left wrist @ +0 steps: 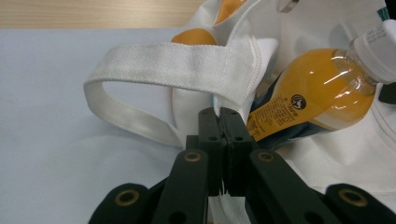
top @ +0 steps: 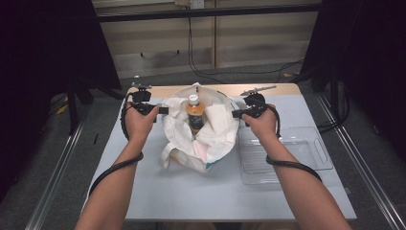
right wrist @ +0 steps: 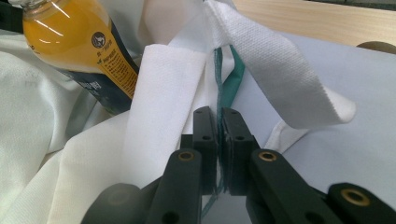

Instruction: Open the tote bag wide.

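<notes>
I have the left gripper (top: 162, 109) and right gripper (top: 235, 114) both clamped on the rim of the white tote bag (top: 218, 136), at nine and three o'clock of the juice bottle (top: 194, 115) standing inside, mid-table. I judge we're holding the mouth open. Next, spread steadily without tipping the bottle.

The bottle (left wrist: 317, 88) of orange drink carries a yellow-and-dark label (left wrist: 280, 114) with small print and a round emblem (too blurred to make out); no word or number reads clearly anywhere.
</notes>
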Motion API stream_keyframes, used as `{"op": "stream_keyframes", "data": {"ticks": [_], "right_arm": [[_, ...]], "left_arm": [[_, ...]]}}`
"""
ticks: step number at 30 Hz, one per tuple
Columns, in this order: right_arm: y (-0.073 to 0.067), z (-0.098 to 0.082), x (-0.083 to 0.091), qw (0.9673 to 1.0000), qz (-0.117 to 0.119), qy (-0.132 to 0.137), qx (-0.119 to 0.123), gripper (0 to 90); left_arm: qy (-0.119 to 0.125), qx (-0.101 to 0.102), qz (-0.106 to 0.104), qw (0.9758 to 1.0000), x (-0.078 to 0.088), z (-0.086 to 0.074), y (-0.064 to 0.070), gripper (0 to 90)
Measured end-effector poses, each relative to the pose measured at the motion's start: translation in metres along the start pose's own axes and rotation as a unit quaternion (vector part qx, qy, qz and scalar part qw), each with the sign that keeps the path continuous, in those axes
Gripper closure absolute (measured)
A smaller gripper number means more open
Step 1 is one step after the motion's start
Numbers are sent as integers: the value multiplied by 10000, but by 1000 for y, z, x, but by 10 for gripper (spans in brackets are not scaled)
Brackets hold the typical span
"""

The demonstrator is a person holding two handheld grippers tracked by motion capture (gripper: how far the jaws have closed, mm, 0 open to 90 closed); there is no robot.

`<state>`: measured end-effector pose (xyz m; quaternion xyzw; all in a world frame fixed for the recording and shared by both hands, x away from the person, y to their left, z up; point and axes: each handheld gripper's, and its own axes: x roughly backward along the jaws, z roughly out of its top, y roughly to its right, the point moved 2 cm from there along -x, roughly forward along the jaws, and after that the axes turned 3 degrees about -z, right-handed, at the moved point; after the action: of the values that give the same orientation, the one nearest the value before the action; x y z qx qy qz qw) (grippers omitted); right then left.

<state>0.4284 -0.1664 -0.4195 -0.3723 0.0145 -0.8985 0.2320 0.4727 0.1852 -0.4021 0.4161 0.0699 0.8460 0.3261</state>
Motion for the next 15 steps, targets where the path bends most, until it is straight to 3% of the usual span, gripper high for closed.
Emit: {"op": "stream_keyframes", "data": {"ticks": [1,15], "right_arm": [[0,0,0,10000,1,-4,1,865],[2,-7,-5,9999,-22,-78,-61,863]], "left_arm": [[76,100,4,9999,-2,-1,0,886],[8,87,17,10000,-4,-7,-6,886]]}}
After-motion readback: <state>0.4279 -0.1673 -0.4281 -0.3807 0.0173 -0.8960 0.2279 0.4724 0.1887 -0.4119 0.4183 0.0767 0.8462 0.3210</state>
